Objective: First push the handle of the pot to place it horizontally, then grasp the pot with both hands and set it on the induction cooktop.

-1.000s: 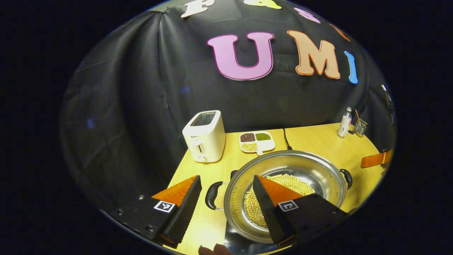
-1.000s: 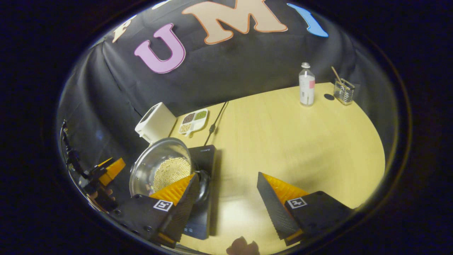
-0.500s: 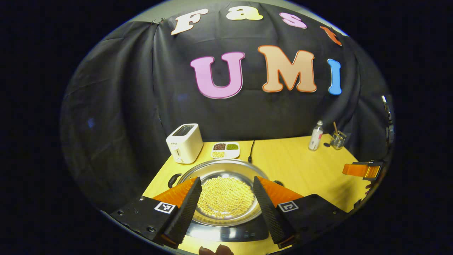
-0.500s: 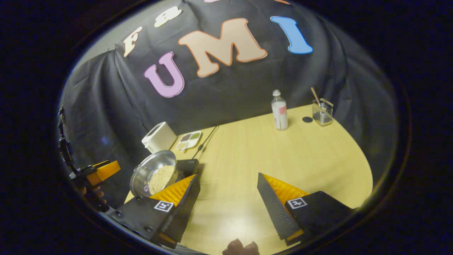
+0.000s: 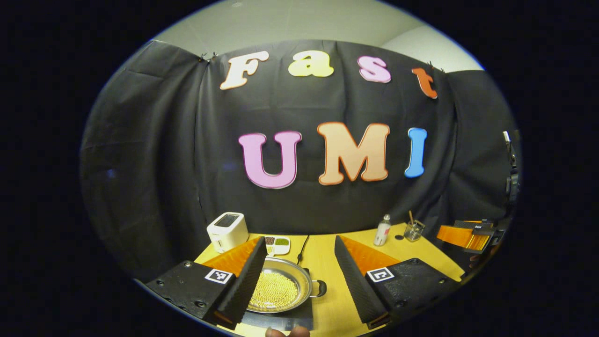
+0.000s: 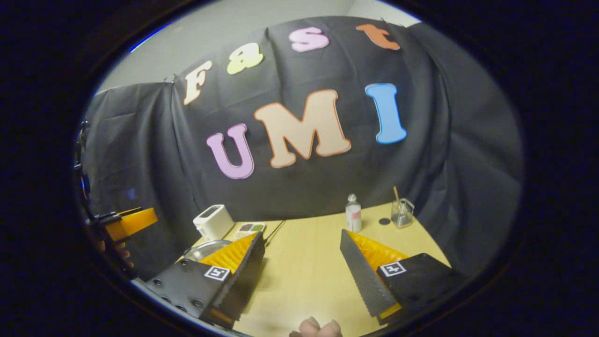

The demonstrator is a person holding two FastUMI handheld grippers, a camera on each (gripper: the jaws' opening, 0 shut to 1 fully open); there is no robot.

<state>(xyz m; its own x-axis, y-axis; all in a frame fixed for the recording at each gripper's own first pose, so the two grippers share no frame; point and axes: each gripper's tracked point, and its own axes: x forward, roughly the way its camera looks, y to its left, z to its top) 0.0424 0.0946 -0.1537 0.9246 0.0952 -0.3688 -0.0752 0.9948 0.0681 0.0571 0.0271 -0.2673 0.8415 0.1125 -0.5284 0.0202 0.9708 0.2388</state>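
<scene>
On the far left of the table, in the left gripper view, stands a white box-shaped toaster [image 5: 227, 231], and just beside it a small white divided dish of beans [image 5: 277, 244]. Nearer to me, the shallow round steel pot filled with pale beans [image 5: 279, 291] sits on the flat black induction cooktop [image 5: 281, 320], with one dark side handle [image 5: 320, 288] pointing to the right. I judge that the placing is already done, because the pot rests flat on the cooktop and neither tool touches it.

My left gripper [image 5: 298, 274] hangs above the pot with its fingers wide apart and nothing between them. My right gripper [image 6: 302, 264] is over bare wooden table [image 6: 304, 276], also with fingers spread and empty.

For this step, I think the good way is to lift both tools straight up and away, so that no finger catches the pot rim or the handle and drags it off the cooktop.

A thin black power cord [image 5: 302, 245] runs from the cooktop toward the wall. Further right stand a small clear plastic bottle [image 6: 353, 213] and a clear glass holder with a stick inside [image 6: 402, 213], both well apart from the pot. I see nothing between the grippers and a free retreat.
</scene>
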